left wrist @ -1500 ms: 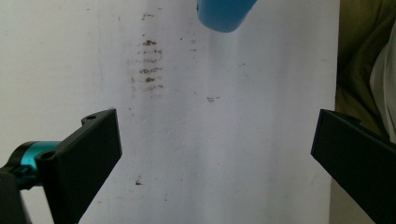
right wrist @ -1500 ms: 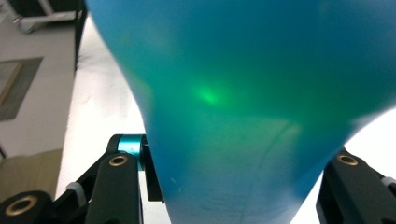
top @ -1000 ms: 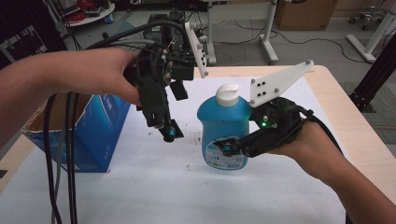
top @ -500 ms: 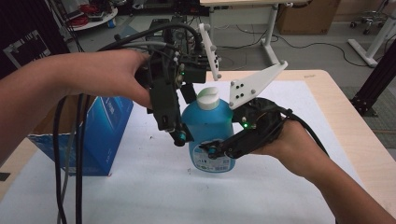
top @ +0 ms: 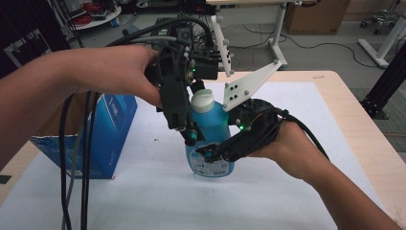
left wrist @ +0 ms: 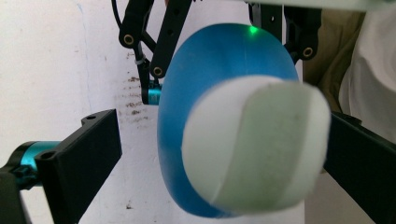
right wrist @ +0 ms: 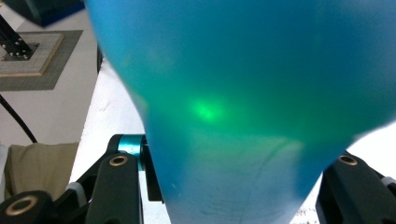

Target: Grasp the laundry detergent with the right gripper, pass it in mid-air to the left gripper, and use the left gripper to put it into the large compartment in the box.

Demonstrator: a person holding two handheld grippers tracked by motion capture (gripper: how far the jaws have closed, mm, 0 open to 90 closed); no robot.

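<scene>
While my right gripper clamps the blue bottle upright on the white mat, my left gripper straddles its white cap, jaws unclenched; I should centre them, then squeeze squarely.
</scene>
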